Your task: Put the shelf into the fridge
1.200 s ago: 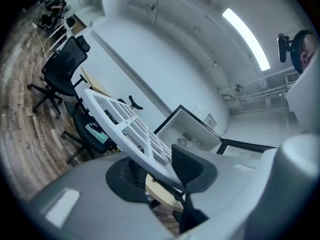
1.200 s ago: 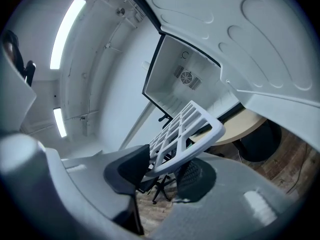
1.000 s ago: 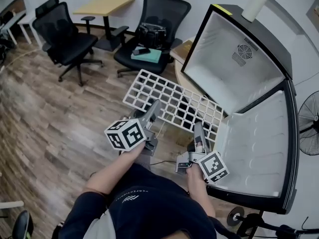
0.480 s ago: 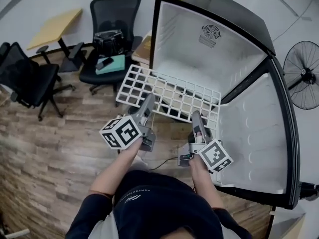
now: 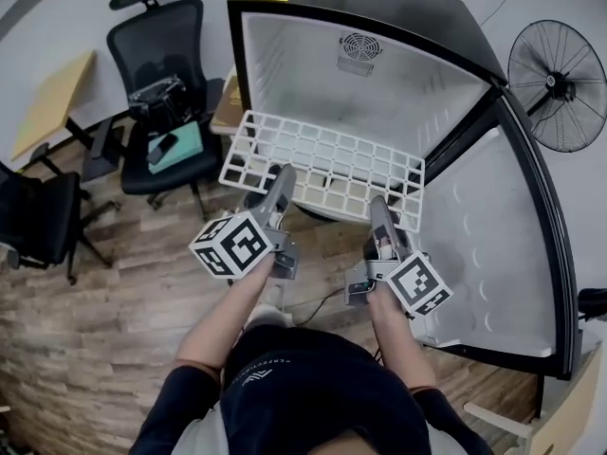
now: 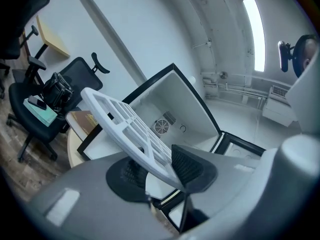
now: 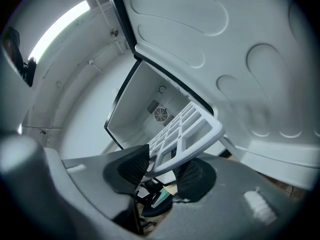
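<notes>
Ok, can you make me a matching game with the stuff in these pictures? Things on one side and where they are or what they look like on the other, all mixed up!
Things:
1. shelf
2. fridge door
3. fan
4. office chair

Descriptions:
A. black, on the left side of the head view
B. swung wide open
C. white grid, clamped by the left gripper and the right gripper
D. top right corner of the head view, beyond the door

Pairs: 1-C, 2-B, 3-D, 4-A

We reach both arms toward twelve o'clock, left claw [image 5: 283, 174] and right claw [image 5: 378, 205] each clamped on the shelf [image 5: 321, 167].
</notes>
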The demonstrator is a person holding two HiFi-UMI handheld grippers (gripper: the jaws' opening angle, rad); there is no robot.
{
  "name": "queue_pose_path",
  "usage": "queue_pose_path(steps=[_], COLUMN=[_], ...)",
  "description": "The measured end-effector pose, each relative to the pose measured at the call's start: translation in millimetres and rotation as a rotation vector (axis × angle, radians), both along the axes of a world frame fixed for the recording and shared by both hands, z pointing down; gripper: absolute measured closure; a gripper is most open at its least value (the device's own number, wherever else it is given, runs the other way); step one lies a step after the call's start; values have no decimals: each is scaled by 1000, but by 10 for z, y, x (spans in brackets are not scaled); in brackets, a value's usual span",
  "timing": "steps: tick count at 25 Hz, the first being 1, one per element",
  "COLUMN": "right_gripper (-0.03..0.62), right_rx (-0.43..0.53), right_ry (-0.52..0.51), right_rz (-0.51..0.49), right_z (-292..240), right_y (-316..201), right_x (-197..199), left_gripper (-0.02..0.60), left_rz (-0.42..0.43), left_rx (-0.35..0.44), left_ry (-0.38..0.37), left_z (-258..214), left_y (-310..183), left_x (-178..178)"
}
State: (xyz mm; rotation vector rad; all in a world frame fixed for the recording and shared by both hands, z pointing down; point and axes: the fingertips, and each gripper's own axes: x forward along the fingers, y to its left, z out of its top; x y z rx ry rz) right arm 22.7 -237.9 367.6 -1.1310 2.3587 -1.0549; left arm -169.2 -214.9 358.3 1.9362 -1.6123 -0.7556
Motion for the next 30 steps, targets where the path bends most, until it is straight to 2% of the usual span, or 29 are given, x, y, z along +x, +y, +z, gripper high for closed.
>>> queue_pose_path(steps=[11, 30], right_gripper=[454, 452], right_rx=[3, -26], right_ry=[16, 16], right_rz=[110, 128], right_z=[-38, 62], right_y=[-148, -353], right_x=[16, -38], left_gripper=[443, 442], left_rz=[119, 146], left_rx=[-14, -42], left_ry=[25, 42], left_z=[22, 172], left_y=[-311, -495], left_x=[13, -20])
